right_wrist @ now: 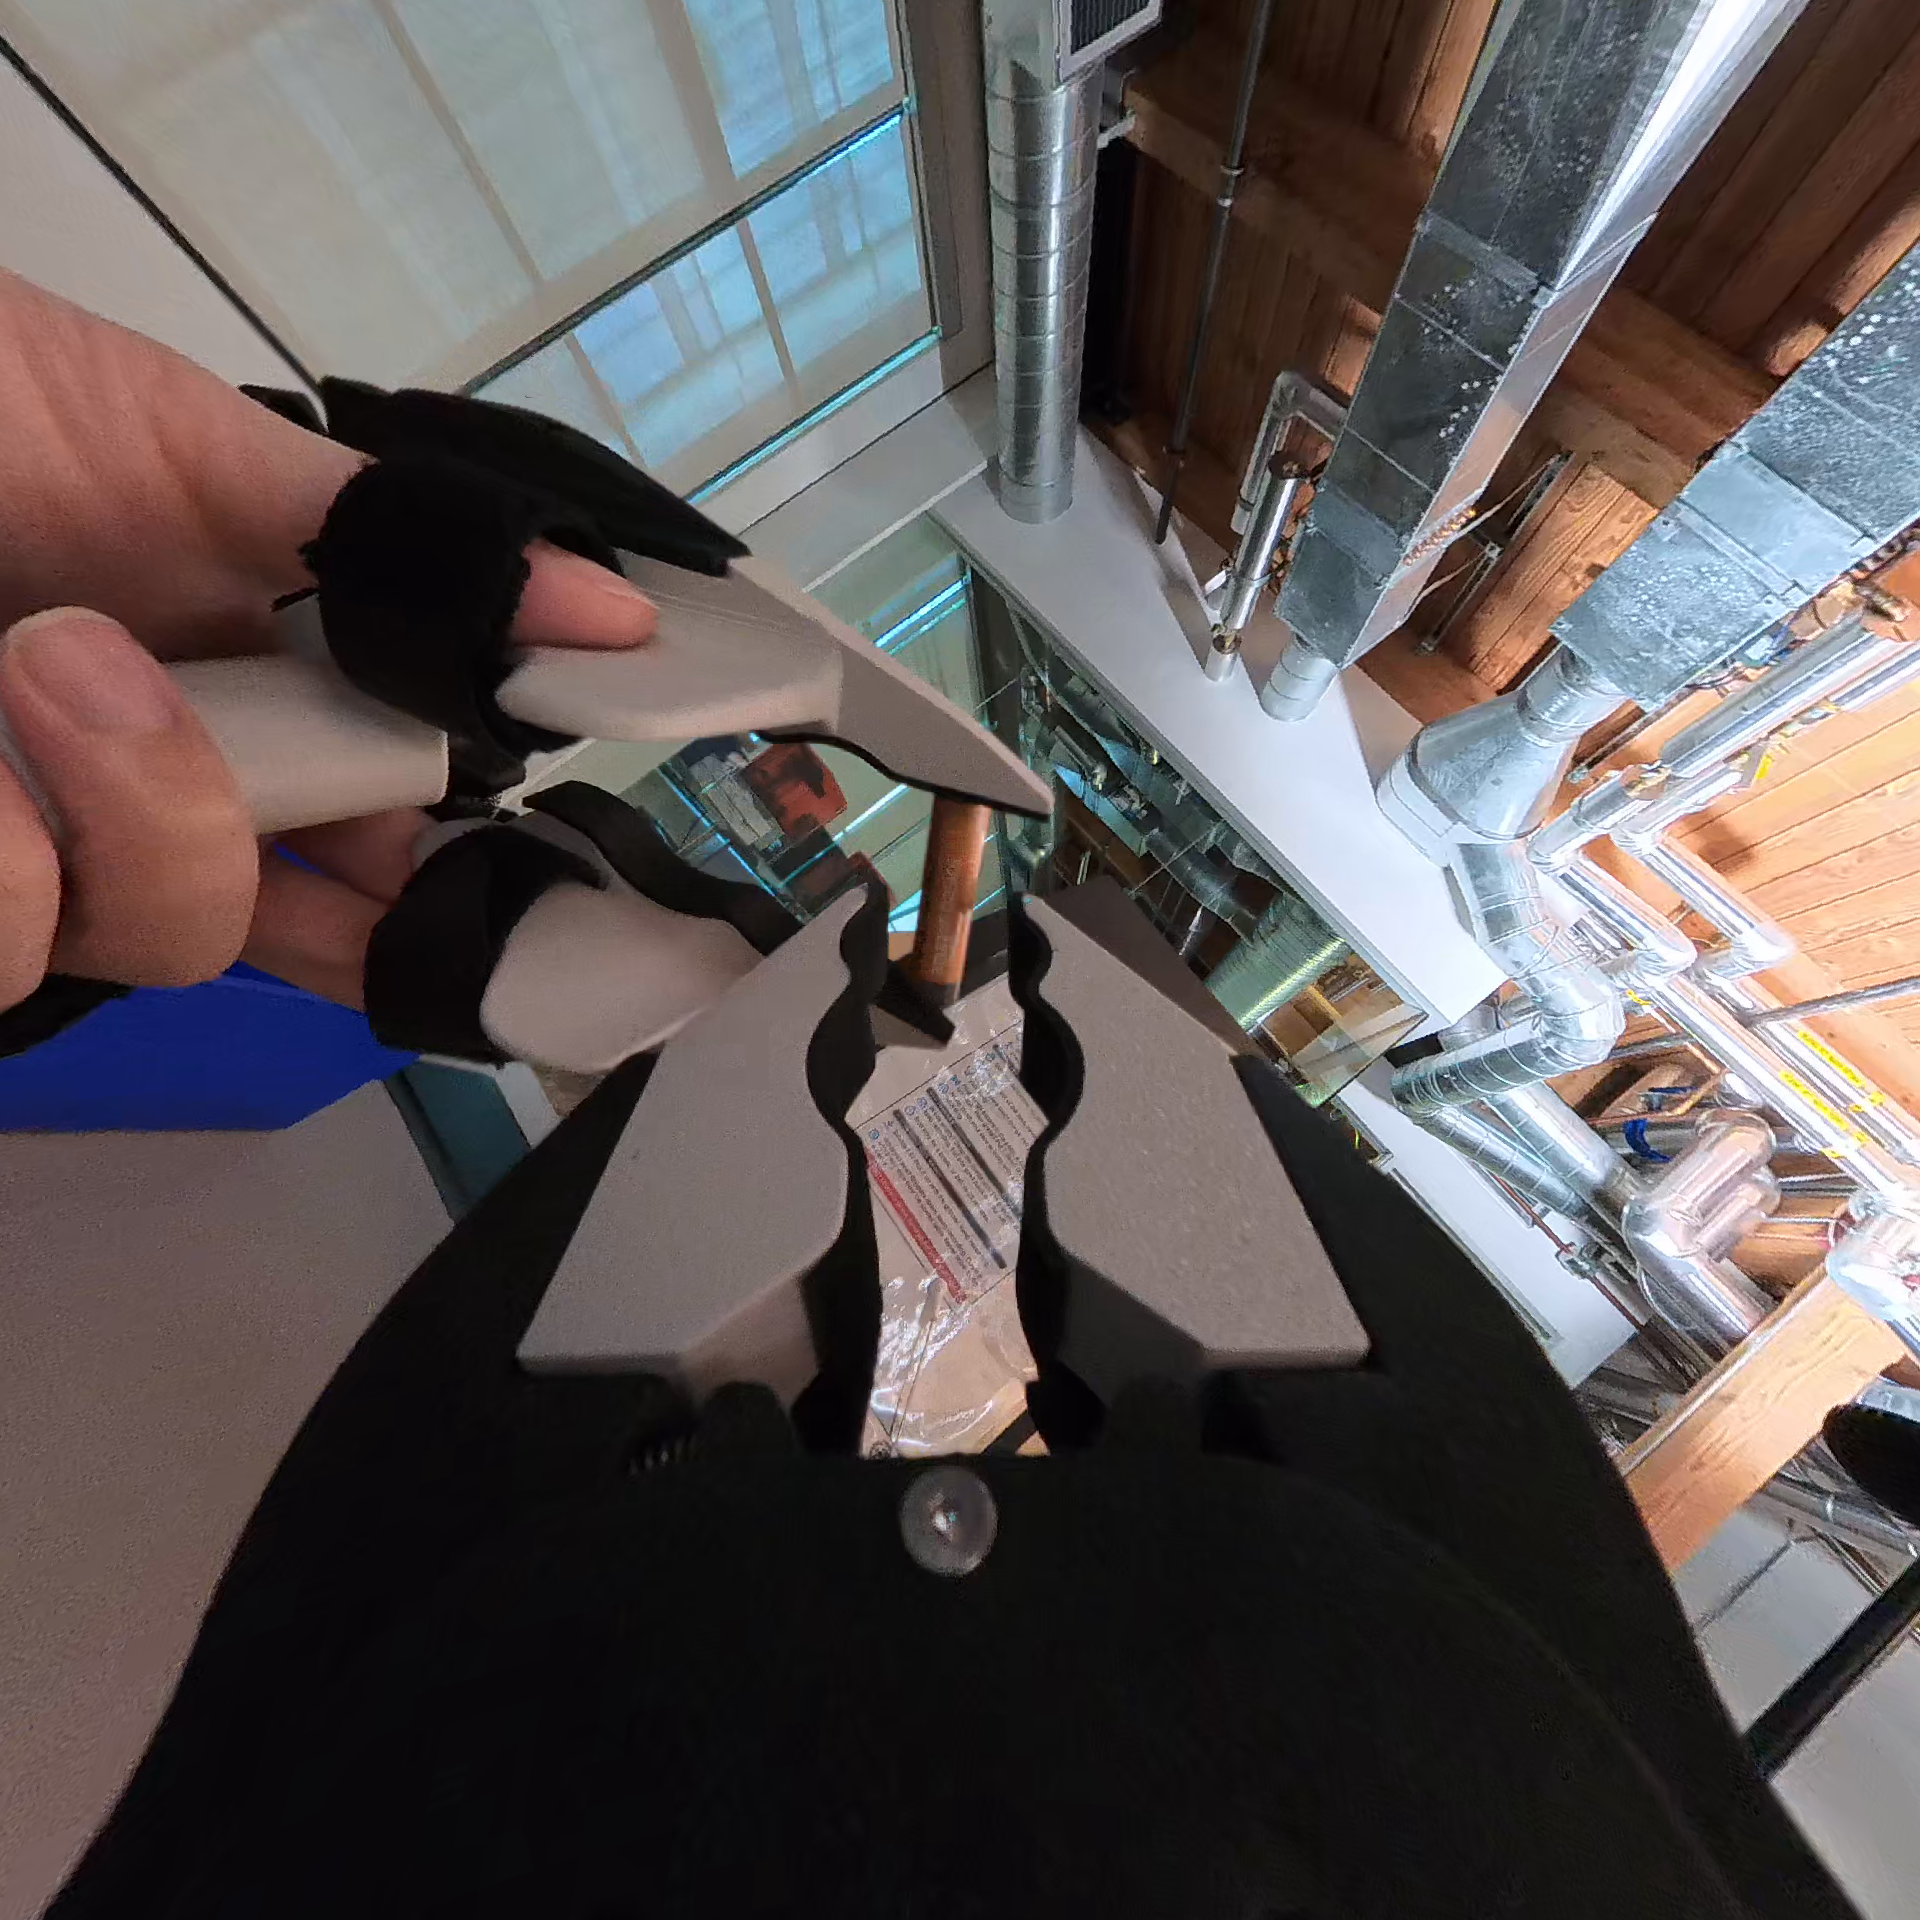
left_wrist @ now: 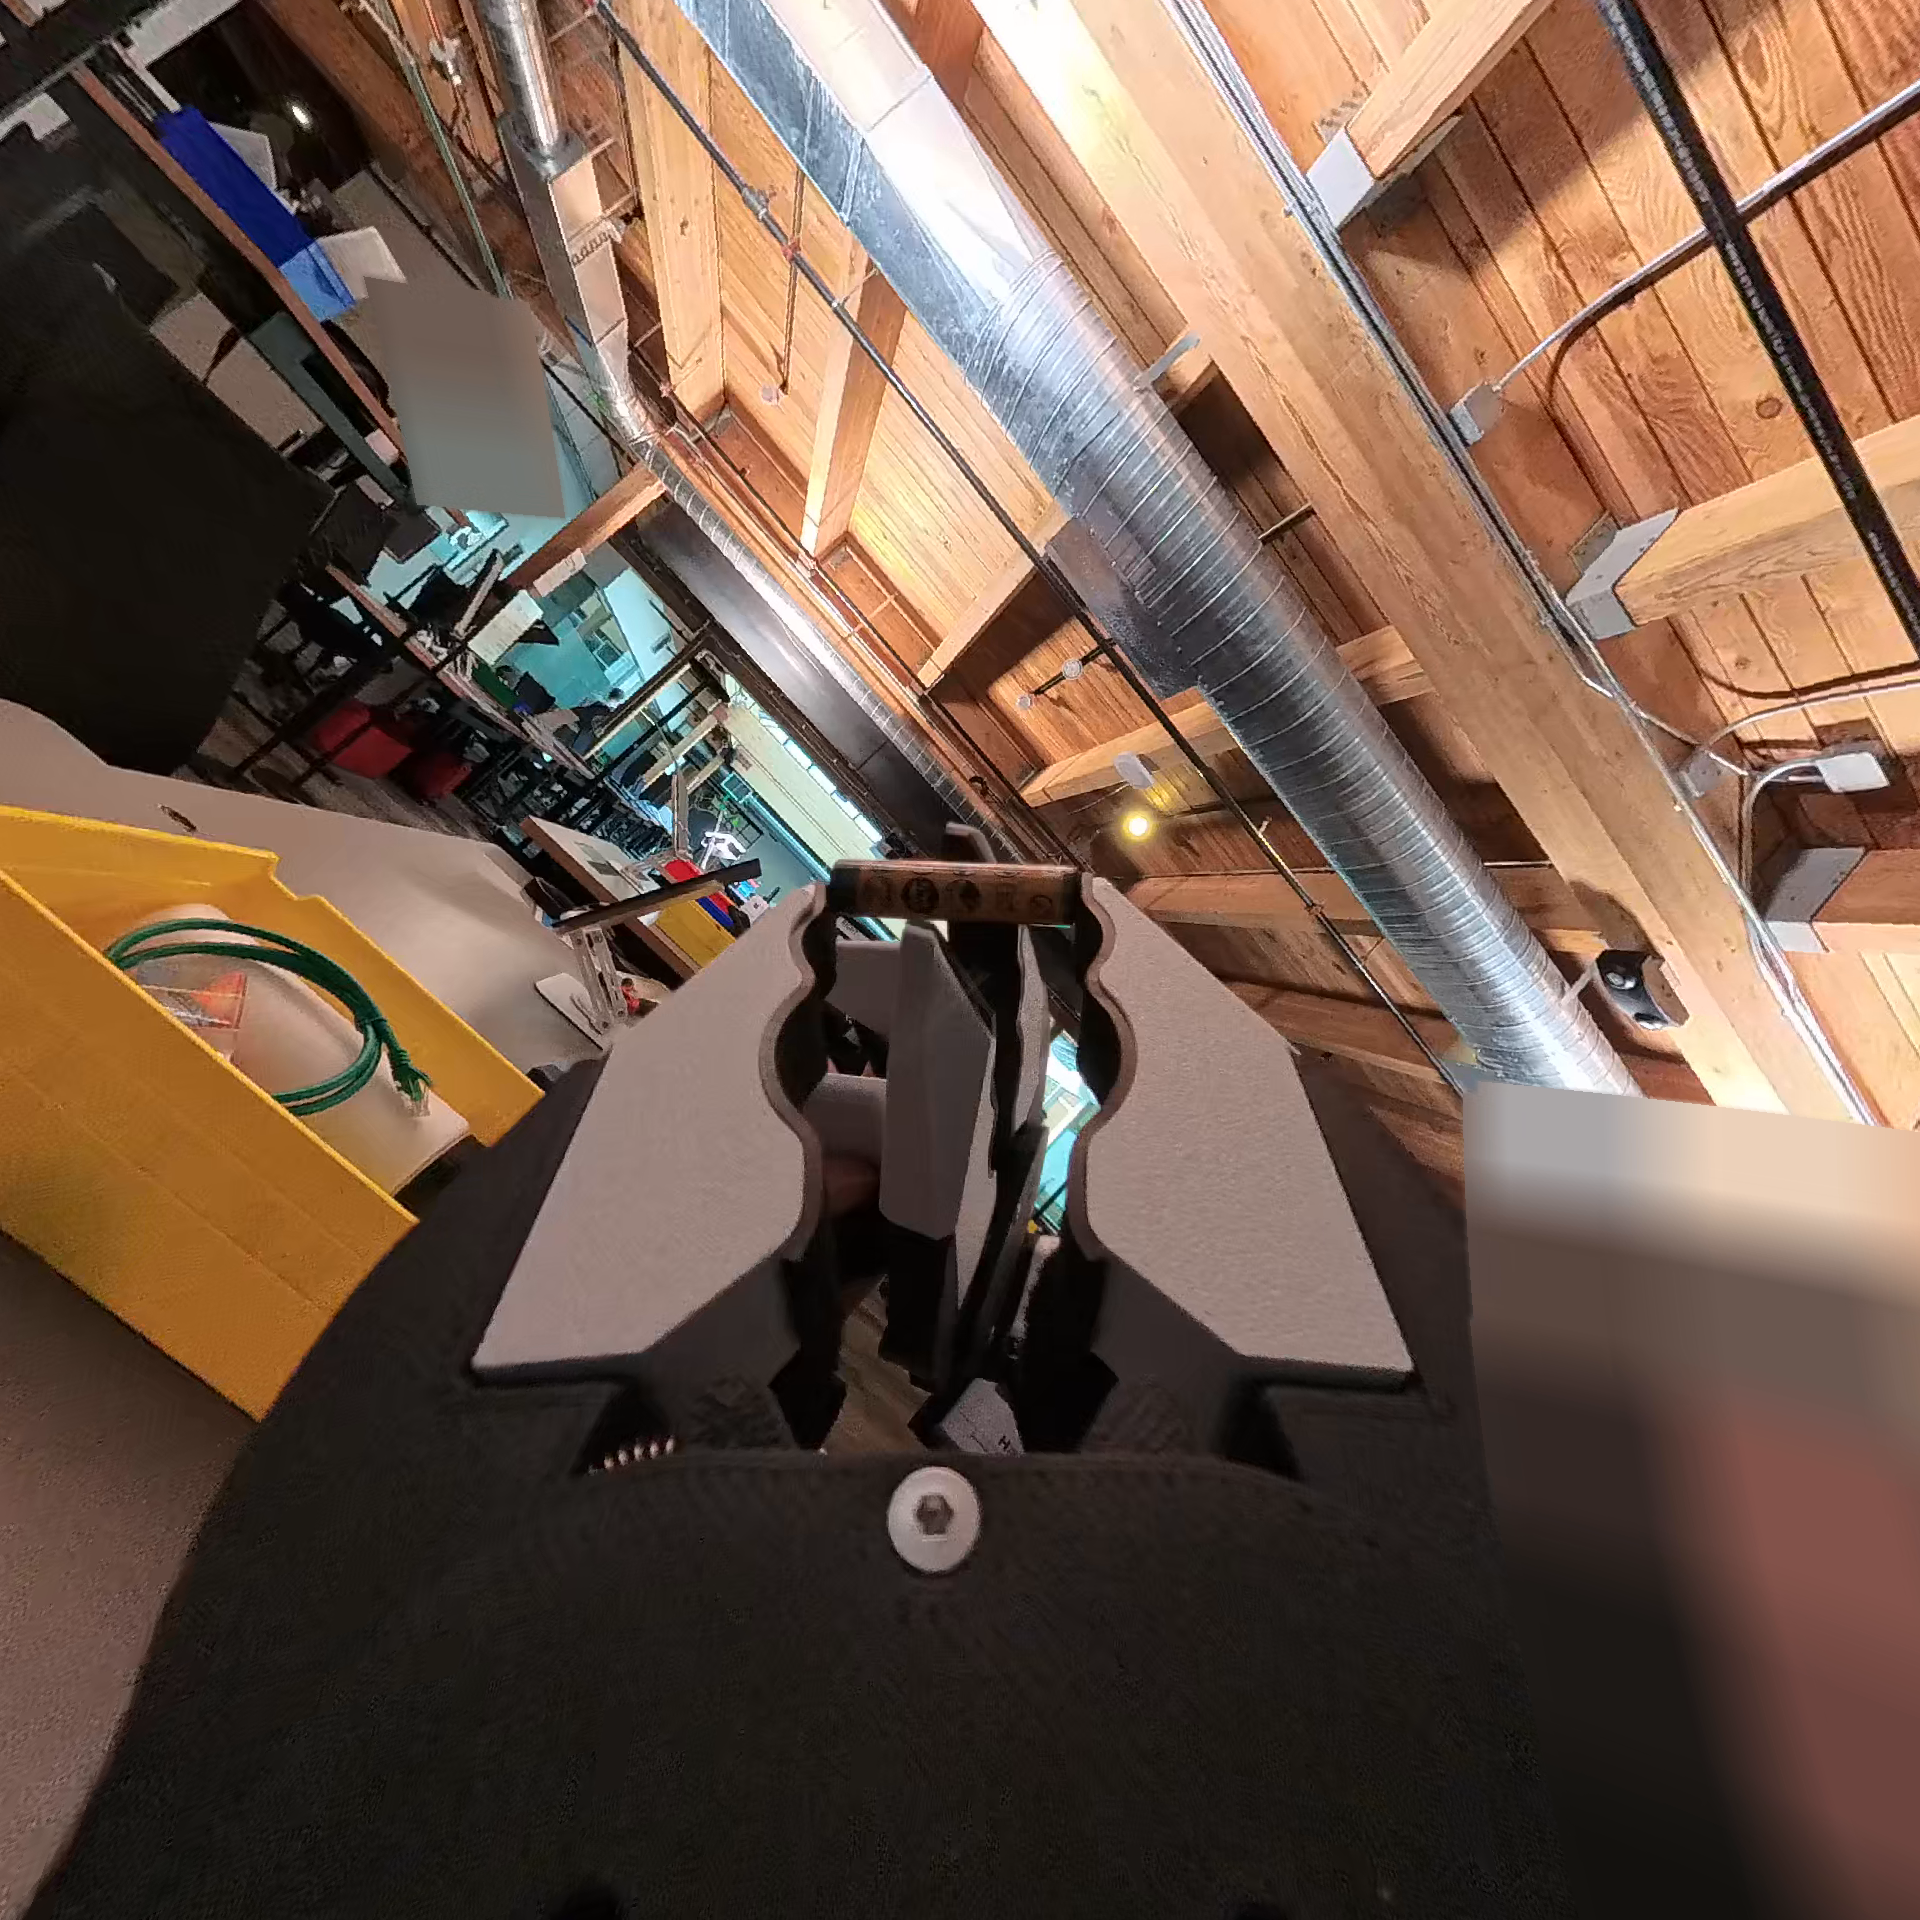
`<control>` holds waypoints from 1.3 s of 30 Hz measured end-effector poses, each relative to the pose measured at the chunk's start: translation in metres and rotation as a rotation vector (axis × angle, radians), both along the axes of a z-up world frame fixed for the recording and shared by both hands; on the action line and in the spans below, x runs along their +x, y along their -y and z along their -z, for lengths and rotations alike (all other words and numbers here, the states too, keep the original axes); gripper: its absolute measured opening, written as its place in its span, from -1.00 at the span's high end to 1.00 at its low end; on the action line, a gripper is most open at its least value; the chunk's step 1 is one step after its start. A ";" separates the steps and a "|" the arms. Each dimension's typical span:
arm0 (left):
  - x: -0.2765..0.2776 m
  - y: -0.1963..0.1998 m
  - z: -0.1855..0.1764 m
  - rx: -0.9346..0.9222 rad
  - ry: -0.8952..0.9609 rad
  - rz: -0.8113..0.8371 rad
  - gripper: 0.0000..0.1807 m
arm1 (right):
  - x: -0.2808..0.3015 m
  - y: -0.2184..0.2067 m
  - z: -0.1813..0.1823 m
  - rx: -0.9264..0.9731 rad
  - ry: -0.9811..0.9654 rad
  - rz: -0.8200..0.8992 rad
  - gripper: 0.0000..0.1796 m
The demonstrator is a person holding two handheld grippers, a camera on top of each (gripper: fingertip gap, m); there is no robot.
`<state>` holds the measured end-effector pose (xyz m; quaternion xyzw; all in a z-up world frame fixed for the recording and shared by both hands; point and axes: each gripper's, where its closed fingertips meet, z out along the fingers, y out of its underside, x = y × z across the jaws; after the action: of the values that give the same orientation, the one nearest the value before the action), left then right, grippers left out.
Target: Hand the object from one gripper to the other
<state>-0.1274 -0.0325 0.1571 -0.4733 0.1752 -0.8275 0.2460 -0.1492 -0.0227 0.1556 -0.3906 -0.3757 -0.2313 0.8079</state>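
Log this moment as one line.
phase: handover | left gripper: shut on battery, gripped end to end | right gripper: open, tips at battery's middle | transfer: not yet done

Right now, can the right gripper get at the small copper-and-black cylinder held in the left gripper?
Probably yes. The right gripper is open, and the small copper-and-black cylinder lies across the gap at its fingertips. The left gripper clamps only the cylinder's ends, leaving its middle bare.

Pale table [left_wrist: 73, 1455] — a yellow bin [left_wrist: 156, 1174] rests on it.
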 end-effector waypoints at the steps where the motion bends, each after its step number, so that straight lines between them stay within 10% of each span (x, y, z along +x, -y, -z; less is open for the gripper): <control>1: 0.002 0.001 0.001 0.001 -0.004 0.005 0.51 | 0.000 -0.001 0.001 -0.001 0.004 0.006 0.77; 6: 0.004 0.003 0.001 0.017 0.005 0.020 0.48 | 0.004 -0.001 0.000 -0.030 -0.008 -0.010 0.90; 8: -0.003 0.000 -0.010 0.046 0.041 -0.016 0.18 | 0.026 0.003 -0.018 0.003 -0.045 0.032 0.90; 12: -0.028 -0.005 -0.033 0.240 0.029 -0.166 0.07 | 0.164 -0.007 -0.045 -0.328 -0.497 0.082 0.91; 16: -0.056 -0.009 -0.054 0.430 -0.008 -0.358 0.10 | 0.277 -0.032 0.058 -0.972 -0.942 0.150 0.91; 20: -0.077 -0.013 -0.064 0.525 -0.043 -0.474 0.16 | 0.323 -0.051 0.148 -1.234 -1.023 0.315 0.91; 32: -0.090 -0.019 -0.064 0.563 -0.105 -0.478 0.17 | 0.304 -0.099 0.265 -1.523 -0.945 0.508 0.90; 39: -0.119 -0.052 -0.043 0.640 -0.352 -0.588 0.19 | 0.316 -0.096 0.201 -1.288 -0.952 0.436 0.74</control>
<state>-0.2463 0.0198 0.2001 -0.5365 0.3192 -0.5341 0.5701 0.1665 0.0733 -0.0457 -0.8969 0.0315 0.0675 0.4359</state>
